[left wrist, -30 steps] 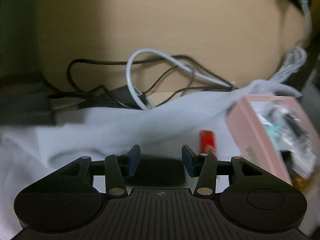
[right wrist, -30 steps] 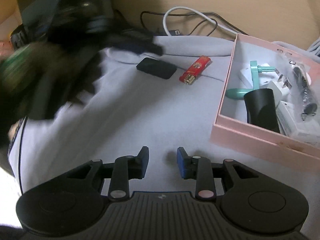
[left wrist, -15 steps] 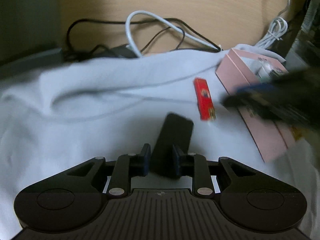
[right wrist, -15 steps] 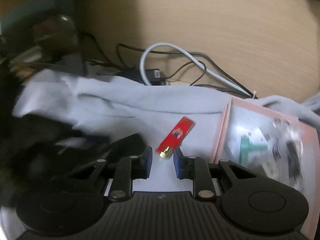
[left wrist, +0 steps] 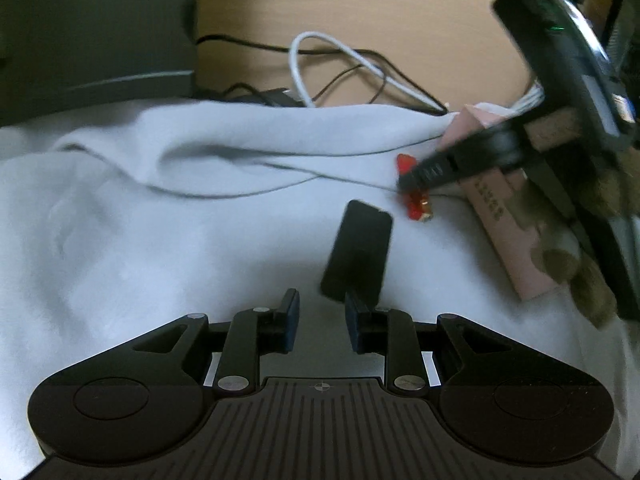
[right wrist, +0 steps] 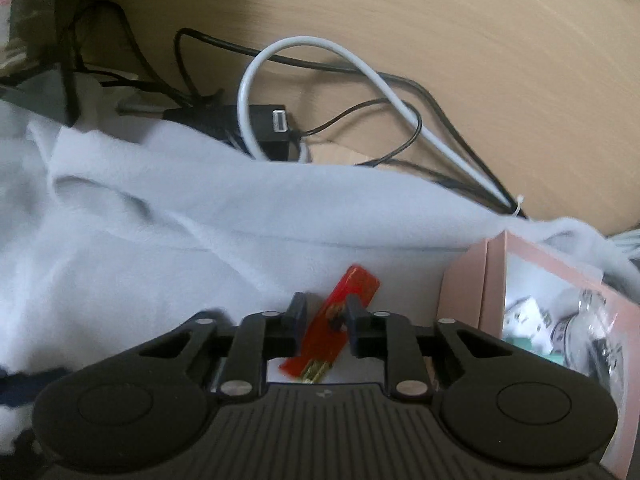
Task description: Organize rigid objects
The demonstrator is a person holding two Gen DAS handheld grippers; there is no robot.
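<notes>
A flat black rectangular object (left wrist: 357, 250) lies on the pale cloth (left wrist: 180, 220), just ahead of my left gripper (left wrist: 322, 316), which is open and empty; its right finger touches the object's near corner. A red lighter (right wrist: 336, 328) lies on the cloth between the fingers of my right gripper (right wrist: 323, 316), which is open around it with small gaps on both sides. In the left wrist view the right gripper (left wrist: 432, 172) covers the middle of the lighter (left wrist: 416, 204). The pink box (right wrist: 520, 304) holds several small items.
Black and white cables (right wrist: 320, 92) and a black adapter (right wrist: 272, 128) lie behind the cloth on the wooden desk (right wrist: 480, 60). A dark panel (left wrist: 92, 32) stands at the back left. The pink box (left wrist: 504, 216) stands right of the lighter.
My left gripper has drawn back and opened; the black object now lies ahead of it. My right gripper has moved forward over the red lighter, which now lies between its fingers.
</notes>
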